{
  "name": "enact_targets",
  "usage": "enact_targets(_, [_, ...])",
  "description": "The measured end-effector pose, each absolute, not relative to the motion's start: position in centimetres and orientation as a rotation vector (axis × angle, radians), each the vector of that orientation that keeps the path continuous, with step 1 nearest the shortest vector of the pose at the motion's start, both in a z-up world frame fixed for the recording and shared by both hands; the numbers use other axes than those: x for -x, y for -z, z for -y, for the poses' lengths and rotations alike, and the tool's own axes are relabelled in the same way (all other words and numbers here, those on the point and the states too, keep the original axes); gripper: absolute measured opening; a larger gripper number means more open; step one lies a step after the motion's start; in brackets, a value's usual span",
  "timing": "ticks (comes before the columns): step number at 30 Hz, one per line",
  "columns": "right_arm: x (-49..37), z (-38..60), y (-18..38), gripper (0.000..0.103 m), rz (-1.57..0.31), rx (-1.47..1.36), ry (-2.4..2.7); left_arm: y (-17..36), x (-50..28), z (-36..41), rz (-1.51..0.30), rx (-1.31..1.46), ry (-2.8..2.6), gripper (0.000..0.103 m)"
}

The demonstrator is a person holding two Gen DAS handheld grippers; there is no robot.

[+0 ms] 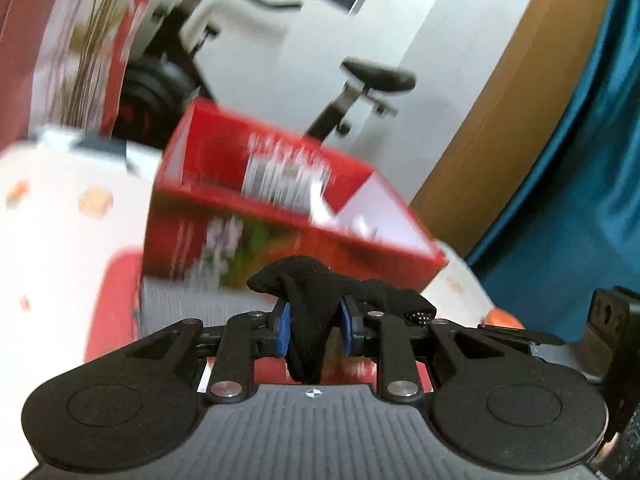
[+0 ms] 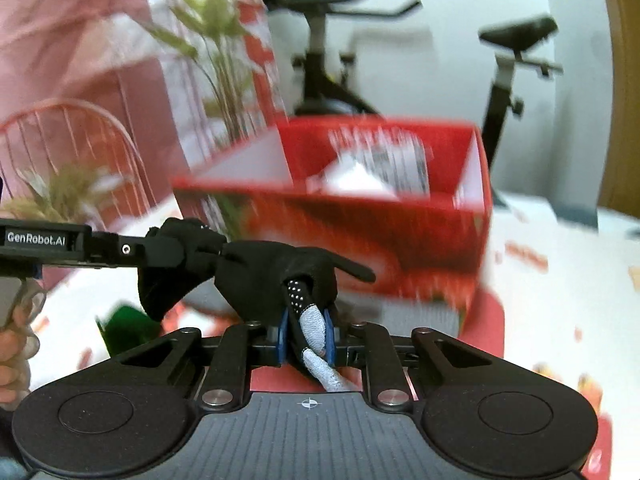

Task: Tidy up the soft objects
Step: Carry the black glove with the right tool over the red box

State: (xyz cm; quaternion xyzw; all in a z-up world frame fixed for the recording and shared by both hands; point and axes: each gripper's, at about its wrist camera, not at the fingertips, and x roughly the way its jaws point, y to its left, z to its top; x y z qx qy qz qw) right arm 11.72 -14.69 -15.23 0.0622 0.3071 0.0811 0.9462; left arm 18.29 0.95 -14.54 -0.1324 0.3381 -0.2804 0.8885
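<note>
A black glove (image 1: 316, 304) with grey fingertip patches (image 2: 316, 324) is held between both grippers above the table. My left gripper (image 1: 314, 326) is shut on one end of the black glove; it also shows from the side in the right wrist view (image 2: 160, 250). My right gripper (image 2: 307, 332) is shut on the other end, with a grey-tipped finger hanging through its pads. An open red box (image 1: 280, 208) stands just beyond the glove, also in the right wrist view (image 2: 360, 216), with white things inside.
The box sits on a white patterned tablecloth (image 2: 560, 264) with a red mat (image 1: 116, 304) under it. A potted plant (image 2: 208, 40), a pink wire chair (image 2: 72, 136) and an exercise bike (image 2: 500, 80) stand behind. A blue curtain (image 1: 580, 160) hangs right.
</note>
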Motion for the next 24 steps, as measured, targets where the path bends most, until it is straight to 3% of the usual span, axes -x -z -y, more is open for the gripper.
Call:
enact_targets(13, [-17.1, 15.0, 8.0, 0.016, -0.458, -0.049, -0.189, 7.3, -21.9, 0.1, -0.536, 0.206, 0.579, 0.026])
enact_targets(24, [-25.9, 17.6, 9.4, 0.016, -0.558, -0.058, -0.085, 8.8, -31.1, 2.9, -0.628, 0.181, 0.577, 0.026])
